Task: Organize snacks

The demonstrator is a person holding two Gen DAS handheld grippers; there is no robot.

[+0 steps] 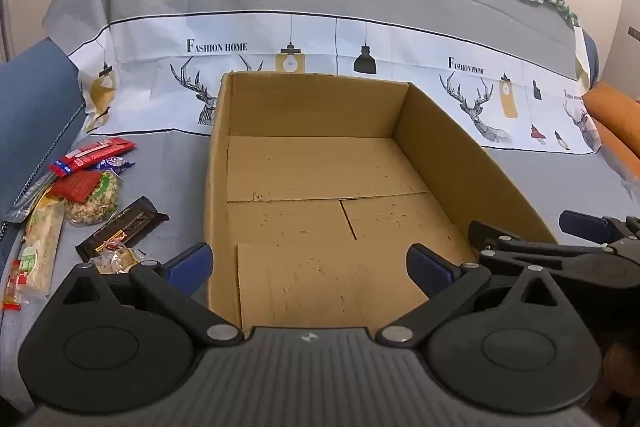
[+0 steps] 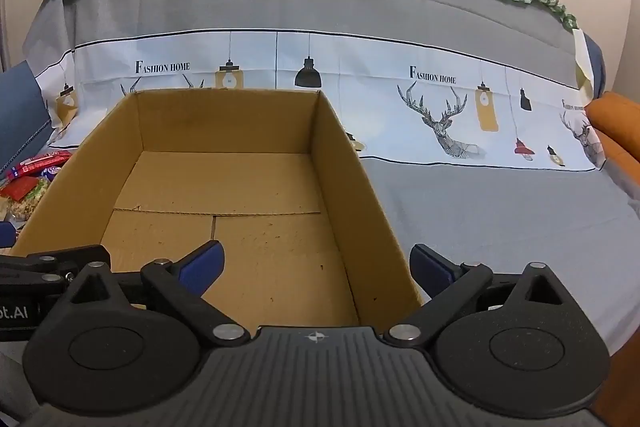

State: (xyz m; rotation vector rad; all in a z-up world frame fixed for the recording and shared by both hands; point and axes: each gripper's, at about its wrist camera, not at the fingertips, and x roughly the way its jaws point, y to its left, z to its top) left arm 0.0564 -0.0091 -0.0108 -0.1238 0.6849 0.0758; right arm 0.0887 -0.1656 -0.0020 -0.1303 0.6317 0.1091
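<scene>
Brown cardboard box (image 1: 320, 187) sits in front of you on the grey sheet (image 2: 500, 211), and nothing is in it yet. So you look to be at the very start: no snack has gone in.

Your left gripper (image 1: 310, 263) has its jaws wide apart and holds nothing. One blue finger is outside the box's left wall and the other is over the box floor. Your right gripper (image 2: 316, 265) is wide apart too and holds nothing. It sits across the box's right wall.

The snacks (image 1: 80, 199) lie in a small pile on the sheet, just left of the box. You can see a long red packet (image 1: 92, 155), a round bag of mixed bits (image 1: 94, 201), a dark bar (image 1: 124, 229) and a pale long pack (image 1: 40, 247). The dark bar is nearest your left gripper.

Your next move is likely to swing the left gripper over to the pile and pinch one snack. The box's left wall stands between you and the pile, so go up and over it. The snacks touch and overlap, so pick one at the edge. The right side of the sheet has no snacks that you can see.
</scene>
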